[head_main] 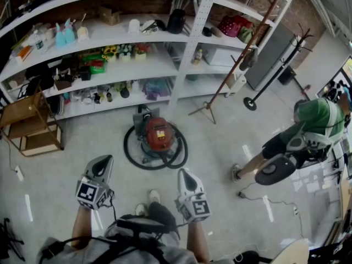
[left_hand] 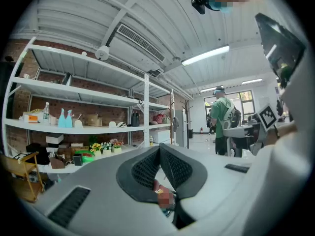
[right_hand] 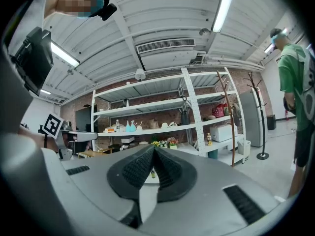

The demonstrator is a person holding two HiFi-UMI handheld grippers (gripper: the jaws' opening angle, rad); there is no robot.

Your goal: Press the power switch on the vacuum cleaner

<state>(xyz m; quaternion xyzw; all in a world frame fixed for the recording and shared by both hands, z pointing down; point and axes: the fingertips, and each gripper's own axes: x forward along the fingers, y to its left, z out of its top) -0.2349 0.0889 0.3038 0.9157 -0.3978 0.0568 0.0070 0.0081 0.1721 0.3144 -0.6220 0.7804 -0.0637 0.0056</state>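
The red vacuum cleaner (head_main: 158,136) stands on the floor before the shelves, with its black hose (head_main: 130,153) coiled round it. Both grippers are held low in front of the person, short of the vacuum and apart from it. My left gripper (head_main: 104,160) is to the vacuum's lower left, and my right gripper (head_main: 183,173) is to its lower right. In the left gripper view the jaws (left_hand: 160,149) are shut with nothing held, and a bit of the red vacuum (left_hand: 157,185) shows through the gap below them. In the right gripper view the jaws (right_hand: 153,149) are shut and empty too.
Long white shelves (head_main: 137,59) full of small items run behind the vacuum. A wooden cart (head_main: 28,123) stands at left. A leaning pole (head_main: 236,65) and a coat stand (head_main: 278,65) are at right. A person in green (head_main: 318,120) bends over equipment (head_main: 275,169), with cables on the floor.
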